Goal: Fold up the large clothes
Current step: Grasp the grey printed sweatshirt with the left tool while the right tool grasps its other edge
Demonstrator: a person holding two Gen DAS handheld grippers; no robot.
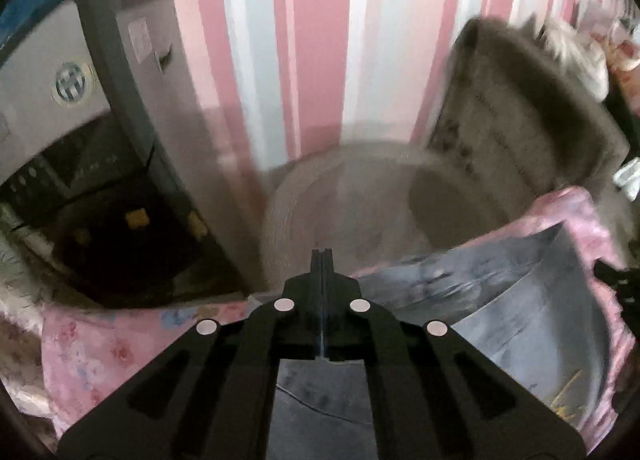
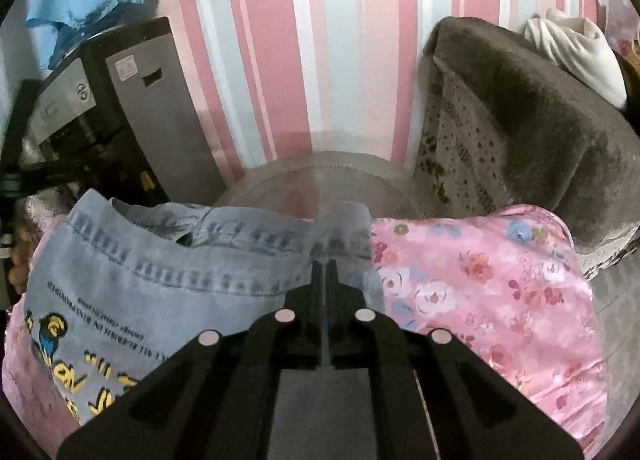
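Seemingly both hand-held grippers, left [image 1: 322,256] and right [image 2: 325,266], are closed at the denim garment's [image 2: 160,260] edge.

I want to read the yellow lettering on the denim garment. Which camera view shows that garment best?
The right wrist view: the denim garment lies sharp and spread on the pink floral cover, stitching and yellow print visible. The left wrist view shows it blurred, only a scrap of yellow at its edge.
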